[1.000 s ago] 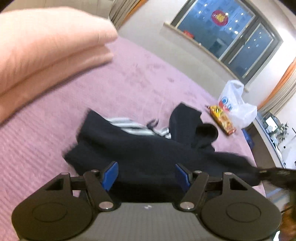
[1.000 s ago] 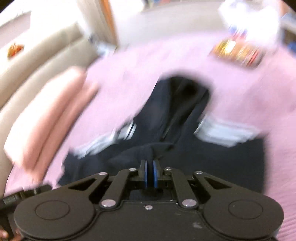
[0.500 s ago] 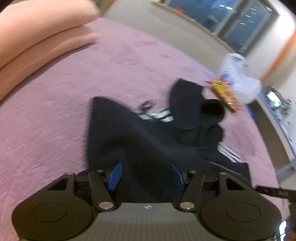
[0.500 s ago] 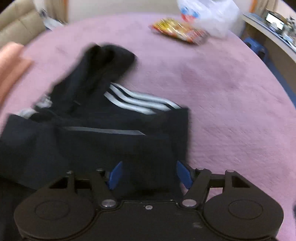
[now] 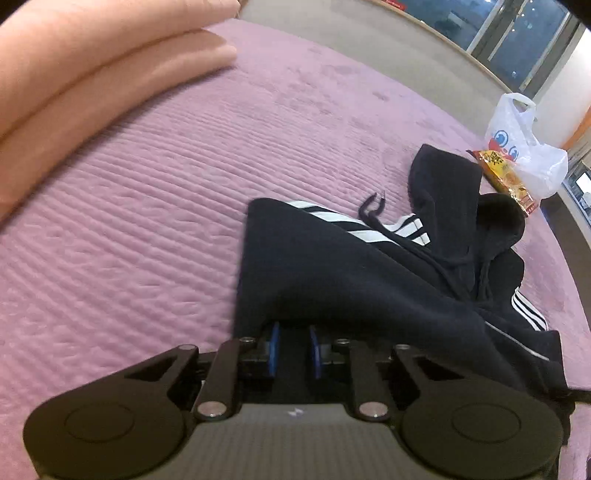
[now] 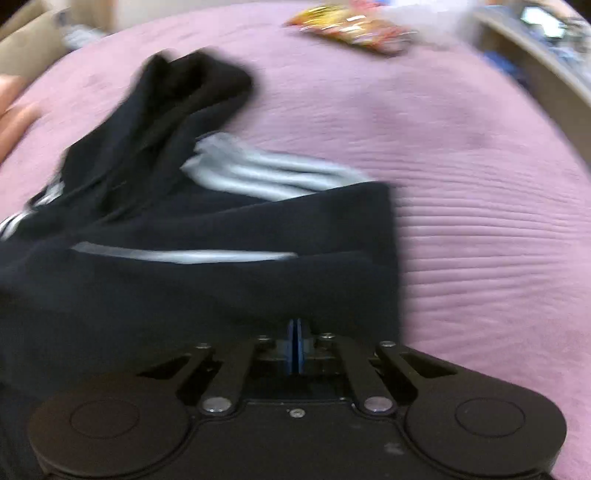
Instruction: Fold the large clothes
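Observation:
A black hoodie [image 5: 332, 280] with white sleeve stripes lies crumpled on the pink bed cover [image 5: 166, 192], its hood [image 5: 443, 184] at the far end. My left gripper [image 5: 294, 332] is at the near left corner. Its jaws are closing; the hem drapes over the tips and a gap still shows between the blue pads [image 5: 274, 345]. In the right wrist view the hoodie [image 6: 221, 288] is blurred. My right gripper [image 6: 295, 328] is at its near right corner, jaws closing, the pads almost together on the hem.
A folded pink blanket [image 5: 92, 74] lies at the far left of the bed. A white plastic bag [image 5: 524, 147] and a yellow snack packet [image 5: 506, 177] sit beyond the hood; the snack packet [image 6: 354, 26] also shows in the right wrist view. The bed cover [image 6: 480, 184] is bare to the right.
Both grippers came down onto the hoodie's near edge. The left jaws narrowed from wide apart. The right jaws opened, then closed on the hem, and the hoodie now lies flatter.

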